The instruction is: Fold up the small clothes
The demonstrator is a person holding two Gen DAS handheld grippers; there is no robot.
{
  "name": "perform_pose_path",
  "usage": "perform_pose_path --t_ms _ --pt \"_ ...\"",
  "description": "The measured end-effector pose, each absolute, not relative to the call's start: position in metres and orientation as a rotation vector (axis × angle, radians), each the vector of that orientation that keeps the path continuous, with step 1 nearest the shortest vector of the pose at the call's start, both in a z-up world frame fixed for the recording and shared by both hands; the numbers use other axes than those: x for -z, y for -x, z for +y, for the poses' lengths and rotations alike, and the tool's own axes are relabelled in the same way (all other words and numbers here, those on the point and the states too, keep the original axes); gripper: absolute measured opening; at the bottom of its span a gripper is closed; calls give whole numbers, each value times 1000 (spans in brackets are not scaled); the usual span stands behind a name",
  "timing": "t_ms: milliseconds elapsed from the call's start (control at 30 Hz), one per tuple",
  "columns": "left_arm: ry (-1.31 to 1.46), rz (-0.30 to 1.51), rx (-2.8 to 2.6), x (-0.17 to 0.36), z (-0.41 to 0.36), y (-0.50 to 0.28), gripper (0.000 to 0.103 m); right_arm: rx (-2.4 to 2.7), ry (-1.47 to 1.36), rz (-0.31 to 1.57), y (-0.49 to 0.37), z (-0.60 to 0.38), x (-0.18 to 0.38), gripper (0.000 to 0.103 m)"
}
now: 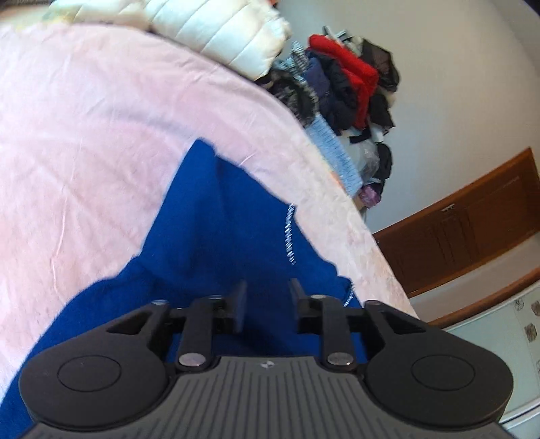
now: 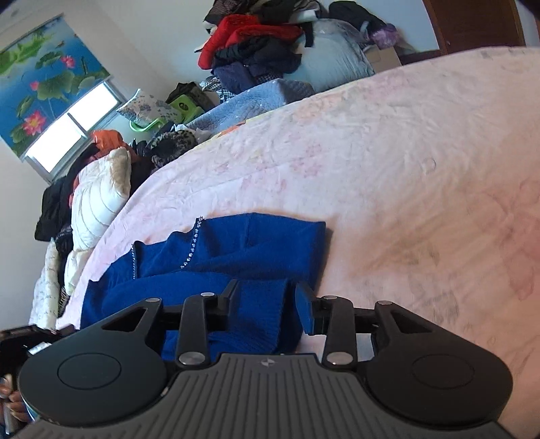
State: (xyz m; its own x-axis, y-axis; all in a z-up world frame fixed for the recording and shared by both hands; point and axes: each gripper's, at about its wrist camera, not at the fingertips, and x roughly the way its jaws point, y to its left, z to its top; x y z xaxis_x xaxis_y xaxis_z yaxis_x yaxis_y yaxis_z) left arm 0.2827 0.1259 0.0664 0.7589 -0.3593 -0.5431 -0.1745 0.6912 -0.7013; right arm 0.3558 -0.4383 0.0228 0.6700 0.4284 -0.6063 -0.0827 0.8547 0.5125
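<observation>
A small royal-blue knit garment [image 1: 216,216] with a line of small sparkly studs lies on the pink bed cover [image 1: 84,135]. In the left wrist view, my left gripper [image 1: 267,304] is open right above the blue cloth, with cloth under and between its fingers. In the right wrist view, the same garment [image 2: 236,250] lies partly folded and bunched. My right gripper [image 2: 266,304] is open over its near right edge, with a fold of blue cloth between the fingers.
A white quilted jacket [image 1: 222,30] and a heap of dark and red clothes [image 1: 347,81] lie beyond the bed's far edge. A brown wooden cabinet [image 1: 472,219] stands by the wall. The pink cover [image 2: 405,169] stretches to the right of the garment.
</observation>
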Motion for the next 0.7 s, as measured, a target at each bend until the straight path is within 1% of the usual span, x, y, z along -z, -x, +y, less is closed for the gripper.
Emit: perform_pose_path --t_ms 33,67,100,200,233,300,400,500,533,567,600,633,667,700 --pt "796 684 100 -76 129 -283 77 -308 -441 794 -361 -434 -24 42" --pt "775 636 49 -87 135 -282 85 -322 -411 798 -368 -428 -26 43" --pt "764 600 -2 -95 140 -285 87 -338 -387 806 -374 -422 -27 43" --pt "786 581 -46 -103 159 -300 87 -387 -293 848 -390 -399 -28 44" --pt "760 597 -67 -101 162 -309 87 -411 -238 859 -393 -388 -29 50" --pt "647 683 -116 -91 161 -336 86 -446 -121 864 -400 -366 -29 54" --pt "474 788 -134 -69 152 -372 86 -454 3 886 -413 -341 -24 54" --pt "419 845 -92 -52 145 -388 86 -491 44 908 -421 -329 -18 54" --pt "392 861 -75 -45 141 -393 83 -507 50 906 -421 -327 -16 37" --pt "364 877 -82 -39 137 -397 74 -506 48 907 -422 -327 -14 12" --pt "337 900 -98 -34 135 -400 43 -509 25 918 -424 -329 -12 9" --pt "317 888 -125 -33 135 -401 28 -513 -6 918 -425 -332 -13 7" --pt "335 876 -124 -35 137 -401 19 -506 -39 915 -426 -337 -13 4" --pt "375 872 -99 -37 141 -400 8 -503 -68 913 -427 -342 -13 3"
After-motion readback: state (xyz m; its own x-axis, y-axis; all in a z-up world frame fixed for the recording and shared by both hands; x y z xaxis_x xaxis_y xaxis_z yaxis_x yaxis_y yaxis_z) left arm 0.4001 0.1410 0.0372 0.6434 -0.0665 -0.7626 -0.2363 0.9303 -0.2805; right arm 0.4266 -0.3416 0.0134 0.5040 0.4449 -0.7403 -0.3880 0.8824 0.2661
